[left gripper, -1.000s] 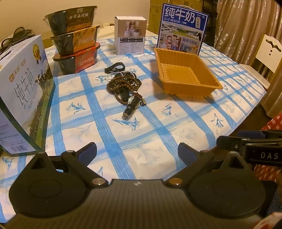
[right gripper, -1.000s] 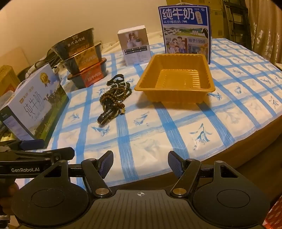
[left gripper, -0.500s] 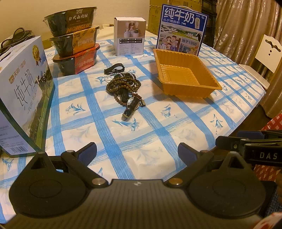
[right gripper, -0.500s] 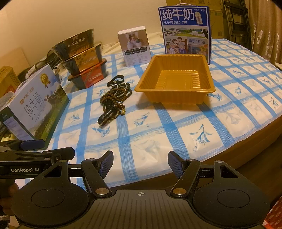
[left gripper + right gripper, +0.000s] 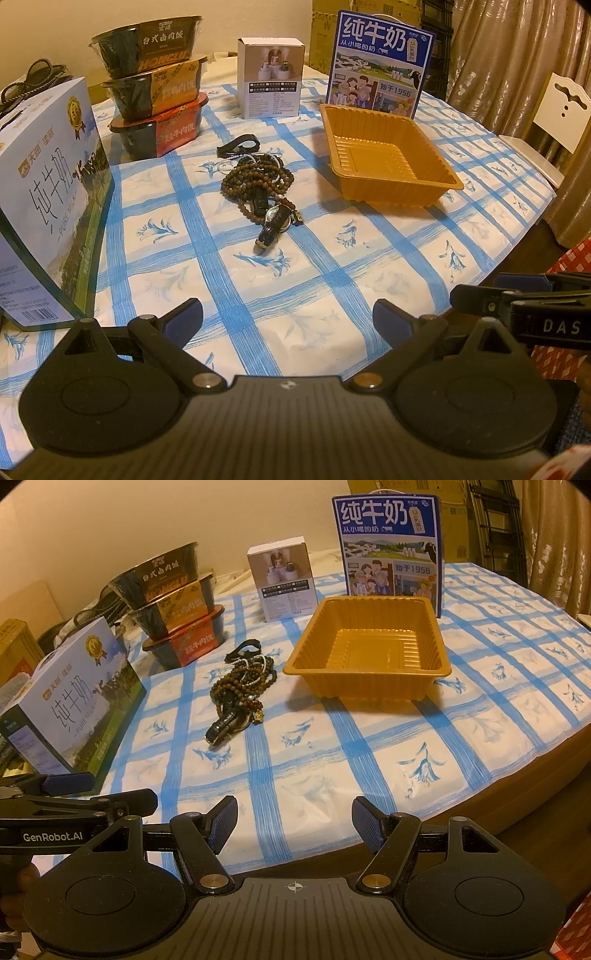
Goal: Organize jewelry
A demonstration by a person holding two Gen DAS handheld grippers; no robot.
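Note:
A heap of jewelry lies mid-table: brown bead strings (image 5: 255,181) (image 5: 240,679), a thin pale chain, and a black-strapped watch (image 5: 273,221) (image 5: 229,723) at its near end. To its right stands an empty orange plastic tray (image 5: 402,184) (image 5: 369,694). My left gripper (image 5: 288,325) hangs open over the table's near edge, well short of the heap, nothing between its blue pads. My right gripper (image 5: 293,823) is open too, near the table's front edge, with nothing in it. Each gripper shows at the edge of the other's view.
A blue-checked cloth covers the table (image 5: 332,295). A milk carton box (image 5: 48,206) lies at the left, three stacked food bowls (image 5: 155,99) behind it, a small white box (image 5: 271,77) and an upright blue milk box (image 5: 380,62) at the back. A white chair (image 5: 557,110) stands at the right.

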